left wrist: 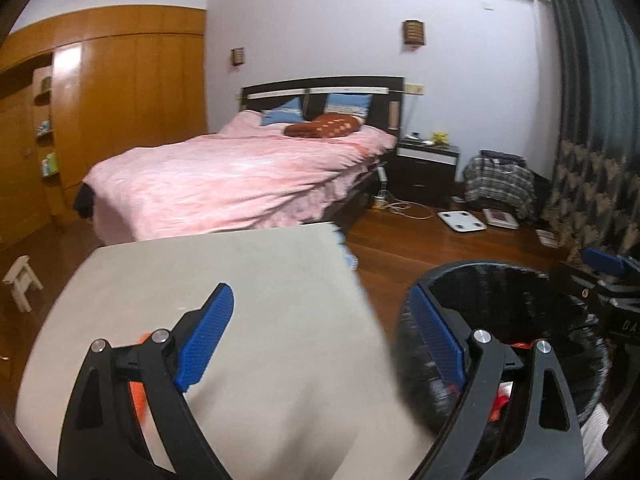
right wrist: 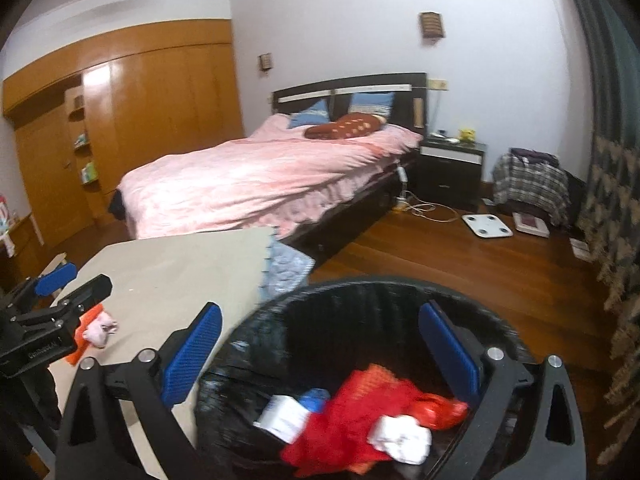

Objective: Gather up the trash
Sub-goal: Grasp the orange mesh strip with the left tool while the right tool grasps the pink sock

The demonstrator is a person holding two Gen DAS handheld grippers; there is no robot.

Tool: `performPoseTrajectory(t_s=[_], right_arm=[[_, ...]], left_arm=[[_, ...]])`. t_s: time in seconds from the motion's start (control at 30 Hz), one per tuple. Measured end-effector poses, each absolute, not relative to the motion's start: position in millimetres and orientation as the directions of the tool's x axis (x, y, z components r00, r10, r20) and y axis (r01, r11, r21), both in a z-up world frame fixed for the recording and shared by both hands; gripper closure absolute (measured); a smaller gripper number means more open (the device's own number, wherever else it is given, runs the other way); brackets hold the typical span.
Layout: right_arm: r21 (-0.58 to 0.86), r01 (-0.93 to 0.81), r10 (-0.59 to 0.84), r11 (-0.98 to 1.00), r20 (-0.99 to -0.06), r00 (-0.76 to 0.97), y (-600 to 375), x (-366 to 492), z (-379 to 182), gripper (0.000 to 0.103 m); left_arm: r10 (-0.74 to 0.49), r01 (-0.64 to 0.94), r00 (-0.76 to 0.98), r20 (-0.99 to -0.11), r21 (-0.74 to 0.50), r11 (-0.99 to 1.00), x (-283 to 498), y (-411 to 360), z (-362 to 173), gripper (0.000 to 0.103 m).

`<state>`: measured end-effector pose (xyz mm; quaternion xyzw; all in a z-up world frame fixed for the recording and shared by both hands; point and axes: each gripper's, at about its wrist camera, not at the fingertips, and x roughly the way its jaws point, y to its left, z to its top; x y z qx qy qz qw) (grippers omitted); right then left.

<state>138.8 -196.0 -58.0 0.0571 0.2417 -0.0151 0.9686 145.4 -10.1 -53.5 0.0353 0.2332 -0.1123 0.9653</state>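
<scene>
We see the crumpled pink-and-orange scrap (right wrist: pixel 96 330) on the beige worktop (right wrist: pixel 168 276) beside our empty, spread left tongs (right wrist: pixel 74 288); right tongs (right wrist: pixel 320 354), also spread, hang over the black woven bin (right wrist: pixel 360 292).

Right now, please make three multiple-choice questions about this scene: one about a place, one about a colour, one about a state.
1. Where does the red mesh bag lie?
A. On the bed
B. In the black trash bin
C. On the floor

2. What colour is the bed cover?
A. Pink
B. Green
C. Grey

3. How is the right gripper now?
A. Shut on a tissue
B. Shut on the bin's rim
C. Open, holding nothing

Answers:
1 B, the red mesh lies inside the bin among other trash.
2 A, the cover over the bed is pink in both views.
3 C, its blue pads stand wide apart with nothing pressed between them.
</scene>
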Motion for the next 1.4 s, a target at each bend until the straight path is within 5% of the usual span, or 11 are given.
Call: performPoseTrajectory(t_s=[0.5,1.0,1.17,1.4], right_arm=[[0.102,-0.196,0.221,0.975,-0.485,0.846,-71.0,183.3,-79.7,0.006],[0.094,-0.212,0.228,0.973,-0.536,0.813,-36.6,206.6,-109.3,0.006],[0.079,-0.220,0.227,0.972,-0.540,0.810,-30.0,206.2,-111.1,0.006],[0.076,-0.230,0.233,0.970,-0.553,0.800,-28.6,208.7,-112.7,0.006]], left_arm=[[0.069,-0.054,0.853,-0.518,0.044,0.998,154.7,129.4,-78.6,0.016],[0.088,-0.086,0.756,-0.649,0.036,0.996,171.0,164.8,-131.7,0.023],[0.065,-0.066,0.706,-0.705,0.026,0.997,183.6,167.5,-144.2,0.043],[0.024,-0.045,0.690,-0.723,-0.011,0.999,186.1,171.6,-150.5,0.092]])
